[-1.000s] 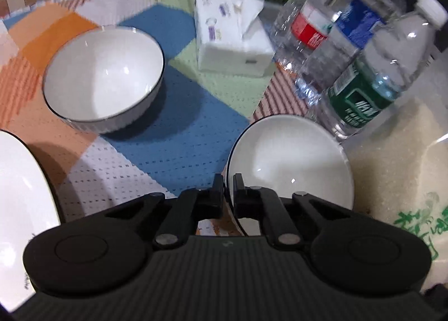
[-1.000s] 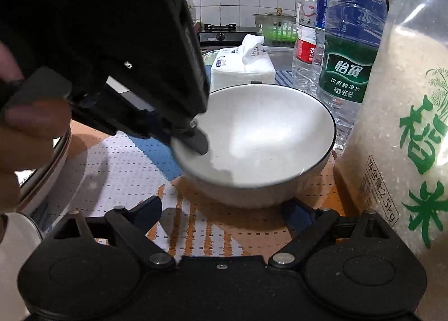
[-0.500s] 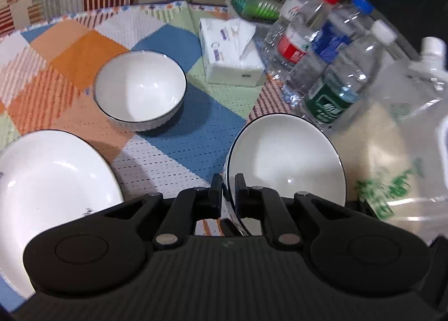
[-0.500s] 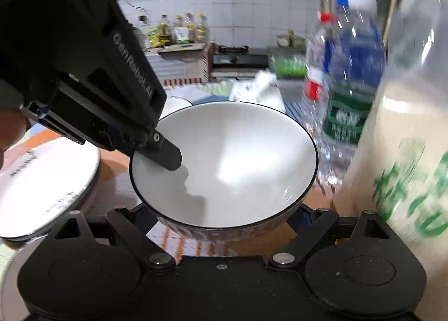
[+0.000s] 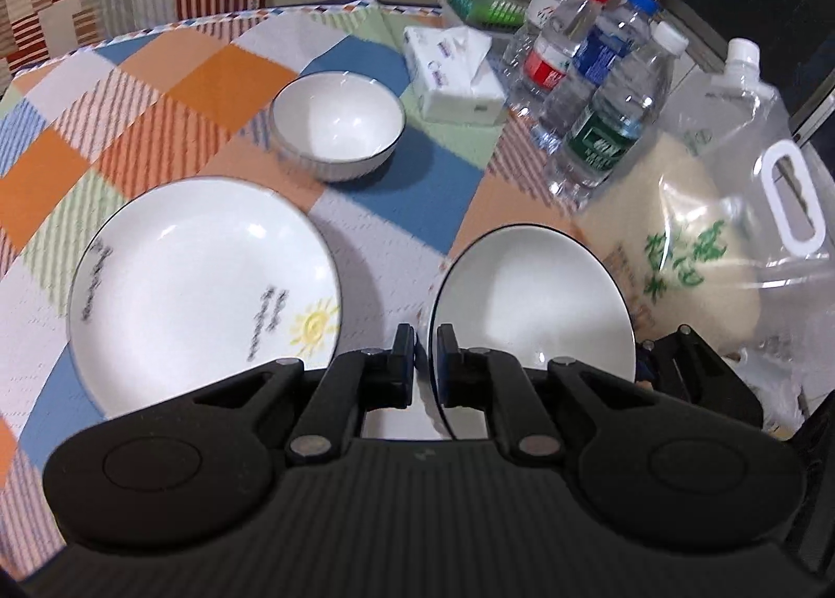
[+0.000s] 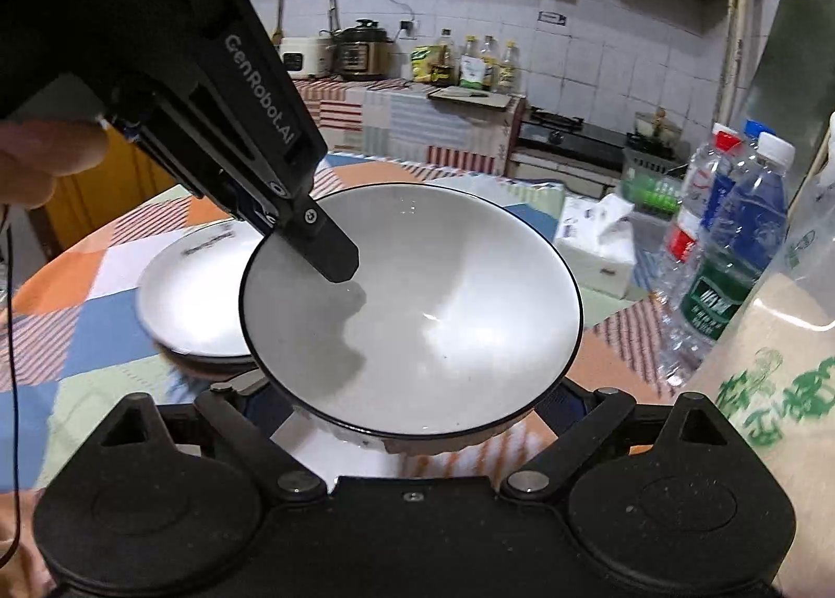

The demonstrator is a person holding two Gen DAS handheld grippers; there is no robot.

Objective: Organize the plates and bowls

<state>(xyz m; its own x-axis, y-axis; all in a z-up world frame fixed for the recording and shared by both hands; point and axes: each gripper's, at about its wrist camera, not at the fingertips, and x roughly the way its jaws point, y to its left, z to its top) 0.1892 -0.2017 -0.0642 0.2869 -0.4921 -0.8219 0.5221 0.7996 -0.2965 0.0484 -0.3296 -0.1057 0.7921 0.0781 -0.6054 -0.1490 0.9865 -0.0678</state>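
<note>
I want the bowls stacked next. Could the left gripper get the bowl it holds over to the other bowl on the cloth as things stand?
Probably yes. The left gripper is shut on the held bowl's rim, and the cloth between it and the other bowl looks bare; the plate lies off to the left, the bottles to the right.

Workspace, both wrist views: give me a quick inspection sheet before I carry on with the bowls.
Surface: table under a checked cloth, patterned orange, blue and green.
Job's things: held bowl lifted clear of the cloth, pinched at its rim; second bowl upright on the cloth; plate flat, beside the held bowl.
Clutter: tissue pack, water bottles, rice bag, all on the right.
Grippers: left gripper shut on the rim; right gripper open, low beneath the bowl, fingertips hidden.
Cables: thin black cable at the left edge of the right wrist view.
Surroundings: kitchen counter with cookers, tiled wall.
</note>
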